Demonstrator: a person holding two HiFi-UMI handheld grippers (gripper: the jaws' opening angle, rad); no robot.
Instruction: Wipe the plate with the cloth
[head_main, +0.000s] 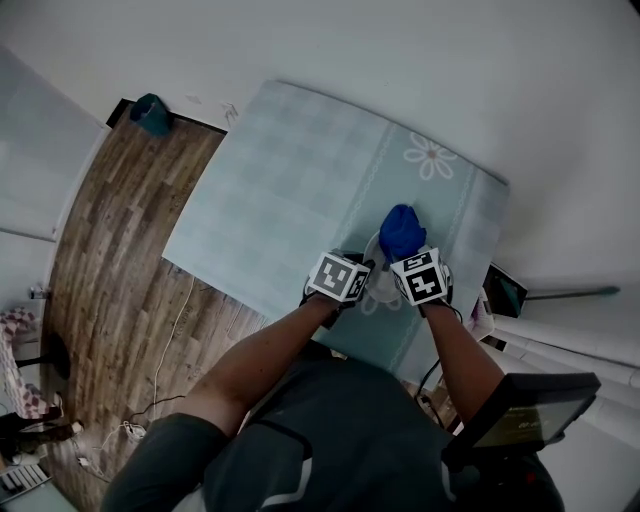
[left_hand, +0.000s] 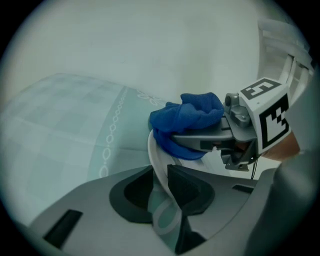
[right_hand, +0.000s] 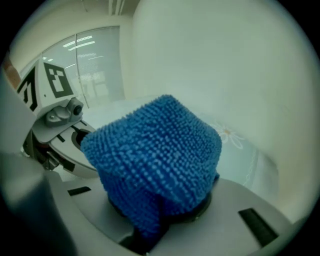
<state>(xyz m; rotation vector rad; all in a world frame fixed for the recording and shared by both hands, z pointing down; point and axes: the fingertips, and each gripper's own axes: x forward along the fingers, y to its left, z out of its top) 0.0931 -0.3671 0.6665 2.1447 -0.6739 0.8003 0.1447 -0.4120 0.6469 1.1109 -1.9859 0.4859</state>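
There is one plate, white, near the table's front edge between the two tools. In the left gripper view the plate stands steeply on edge. The left tool is clamped on the plate's near rim, one dark pad on each side. One cloth, blue and nubbly, is bunched into a thick wad. It is gripped by the right tool, whose jaws are buried in its folds. Seen from the left gripper view, the cloth lies against the plate's upper face and bulges over its far rim, with the right tool reaching in from the right. Each tool carries one marker cube, two in all, and in the head view the left tool and right tool sit close side by side, one forearm behind each. The single table wears a pale checked cover with one daisy printed near its far right corner. To the left runs a wooden floor, with one teal object at its far end and one white cable trailing across it.
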